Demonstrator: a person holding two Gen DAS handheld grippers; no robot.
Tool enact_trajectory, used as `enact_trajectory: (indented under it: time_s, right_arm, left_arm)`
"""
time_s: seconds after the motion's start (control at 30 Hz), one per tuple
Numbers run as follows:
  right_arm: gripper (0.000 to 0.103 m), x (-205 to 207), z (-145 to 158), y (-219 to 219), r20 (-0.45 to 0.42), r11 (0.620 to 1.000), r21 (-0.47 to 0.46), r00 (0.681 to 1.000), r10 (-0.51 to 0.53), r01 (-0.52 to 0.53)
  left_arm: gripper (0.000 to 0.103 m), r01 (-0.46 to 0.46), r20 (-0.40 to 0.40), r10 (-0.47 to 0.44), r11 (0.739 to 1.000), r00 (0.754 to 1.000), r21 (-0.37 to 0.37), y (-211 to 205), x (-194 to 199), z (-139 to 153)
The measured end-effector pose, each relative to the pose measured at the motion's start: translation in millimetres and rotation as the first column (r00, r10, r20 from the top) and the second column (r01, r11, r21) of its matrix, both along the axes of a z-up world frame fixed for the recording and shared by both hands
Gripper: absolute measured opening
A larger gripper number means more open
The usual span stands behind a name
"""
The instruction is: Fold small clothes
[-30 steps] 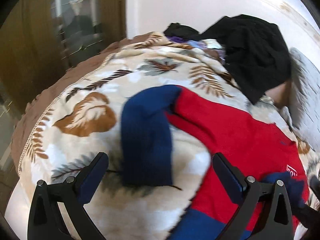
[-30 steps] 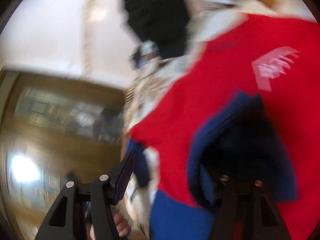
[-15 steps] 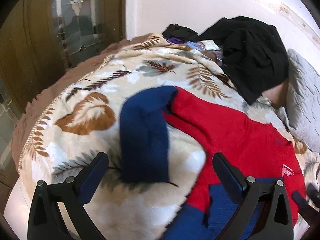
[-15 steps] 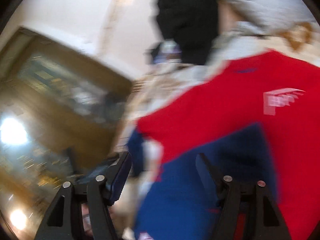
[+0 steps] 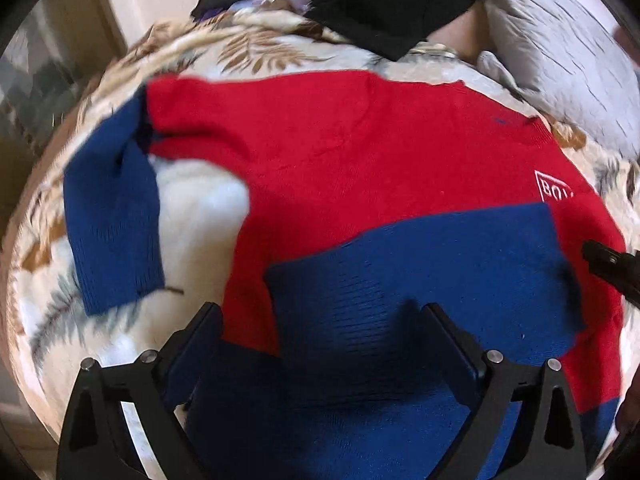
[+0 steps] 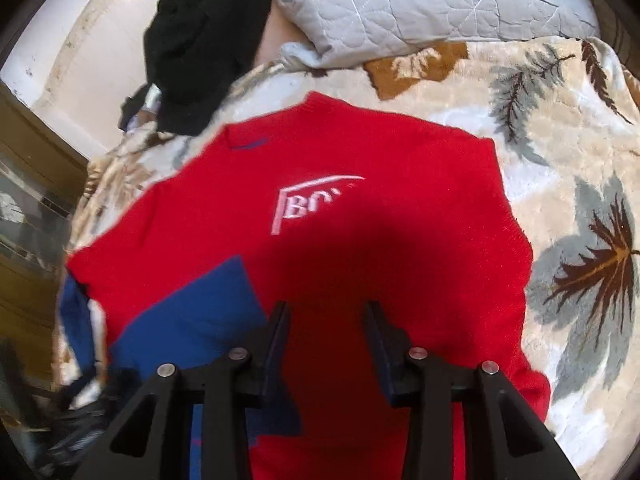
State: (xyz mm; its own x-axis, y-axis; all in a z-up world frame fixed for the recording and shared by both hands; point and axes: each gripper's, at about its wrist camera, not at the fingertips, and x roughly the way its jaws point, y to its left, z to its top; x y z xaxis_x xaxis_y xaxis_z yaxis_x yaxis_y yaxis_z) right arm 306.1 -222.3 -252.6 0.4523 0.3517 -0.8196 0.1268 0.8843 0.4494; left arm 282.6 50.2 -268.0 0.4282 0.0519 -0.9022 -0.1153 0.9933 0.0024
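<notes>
Sleeve-folding step: right sleeve [image 5: 420, 272] lies across sweater [image 5: 340, 148]; both grippers, left [image 5: 320, 336] and right [image 6: 326, 332], gape empty (left sleeve [image 5: 112, 216] next)

Leaf-print blanket [image 6: 560, 152] bears red sweater [image 6: 360, 216], black garment [image 6: 200, 44], pillow [image 6: 420, 4]

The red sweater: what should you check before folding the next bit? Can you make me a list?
1. Red sweater lies flat on the blanket: ok.
2. One blue sleeve folded across the body: ok.
3. Other blue sleeve folded in: not ok, it hangs out on the blanket.
4. Left gripper open: ok.
5. Right gripper open, holding nothing: ok.
6. Black clothes clear of the sweater: ok.
</notes>
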Motion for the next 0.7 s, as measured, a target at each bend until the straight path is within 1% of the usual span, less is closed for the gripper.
enact_trajectory:
  time_s: [0.03, 0.1, 0.13, 0.17, 0.2, 0.23, 0.27, 0.3, 0.37, 0.4, 0.43, 0.5, 0.53, 0.57, 0.6, 0.7]
  right_arm:
    - [0.044, -1.7, 4.4, 2.8, 0.02, 1.0, 0.018, 1.0, 0.017, -0.017]
    - [0.055, -1.5, 6.5, 10.7, 0.024, 0.998, 0.045, 0.998, 0.05, -0.051]
    - [0.064, -1.5, 2.0, 16.4, 0.009, 0.994, 0.081, 0.997, 0.075, -0.075]
    - [0.067, -1.8, -1.0, 21.4, -0.009, 0.99, 0.102, 0.996, 0.094, -0.092]
    - [0.067, -0.5, -9.4, 29.3, -0.044, 0.986, 0.121, 0.991, 0.124, -0.118]
    - [0.067, -0.4, -13.2, 35.3, -0.055, 0.987, 0.098, 0.989, 0.136, -0.13]
    - [0.067, -3.9, -11.3, 38.4, -0.04, 0.988, 0.072, 0.99, 0.139, -0.136]
    - [0.067, -4.1, -7.5, 42.7, -0.035, 0.987, 0.048, 0.988, 0.153, -0.151]
    - [0.068, -5.0, -0.8, 43.8, -0.02, 0.983, 0.088, 0.987, 0.162, -0.16]
    - [0.068, -6.3, 2.1, 42.5, -0.009, 0.98, 0.119, 0.987, 0.162, -0.159]
    - [0.068, -7.6, 3.4, 41.6, -0.006, 0.979, 0.12, 0.986, 0.164, -0.162]
    - [0.068, -6.9, 1.9, 40.8, -0.014, 0.982, 0.097, 0.986, 0.163, -0.161]
    - [0.068, -6.4, -2.7, 39.1, -0.033, 0.983, 0.093, 0.986, 0.161, -0.158]
    - [0.068, -5.4, -5.6, 38.2, -0.046, 0.983, 0.097, 0.986, 0.159, -0.154]
    - [0.067, -6.4, -8.6, 34.1, -0.05, 0.983, 0.112, 0.987, 0.152, -0.146]
    - [0.067, -8.8, -8.5, 26.8, -0.048, 0.979, 0.143, 0.987, 0.151, -0.142]
  left_arm:
    - [0.099, -0.012, 0.017, 0.013, 1.0, 1.0, -0.011, 4.0, -3.1, 6.3]
    - [0.099, -0.023, 0.064, 0.024, 1.0, 0.998, -0.016, 12.1, -9.4, 20.2]
    - [0.099, -0.044, 0.108, 0.043, 0.999, 0.993, 0.01, 20.5, -15.9, 31.6]
    - [0.099, -0.064, 0.136, 0.059, 0.997, 0.989, 0.037, 27.4, -20.7, 38.4]
    - [0.099, -0.096, 0.17, 0.083, 0.993, 0.982, 0.07, 38.2, -27.3, 46.8]
    - [0.099, -0.115, 0.185, 0.099, 0.99, 0.978, 0.082, 45.6, -30.0, 50.6]
    - [0.099, -0.161, 0.196, 0.142, 0.983, 0.97, 0.085, 63.4, -34.3, 55.1]
    - [0.099, -0.185, 0.198, 0.167, 0.98, 0.966, 0.078, 73.6, -35.8, 55.1]
    - [0.099, -0.268, 0.204, 0.253, 0.962, 0.946, 0.048, 110.6, -39.7, 54.7]
    - [0.099, -0.299, 0.192, 0.285, 0.953, 0.939, 0.049, 124.2, -39.8, 51.1]
    - [0.099, -0.317, 0.182, 0.304, 0.947, 0.935, 0.05, 130.6, -39.9, 47.7]
    - [0.099, -0.373, 0.164, 0.361, 0.927, 0.918, 0.046, 153.9, -37.4, 37.9]
    - [0.099, -0.396, 0.164, 0.384, 0.917, 0.909, 0.043, 163.4, -38.8, 35.4]
    - [0.099, -0.407, 0.166, 0.396, 0.913, 0.903, 0.036, 171.8, -37.5, 32.8]
    - [0.099, -0.403, 0.167, 0.394, 0.915, 0.904, 0.027, 175.6, -32.1, 31.0]
    - [0.099, -0.364, 0.155, 0.364, 0.931, 0.918, -0.03, 187.5, -20.2, 20.2]
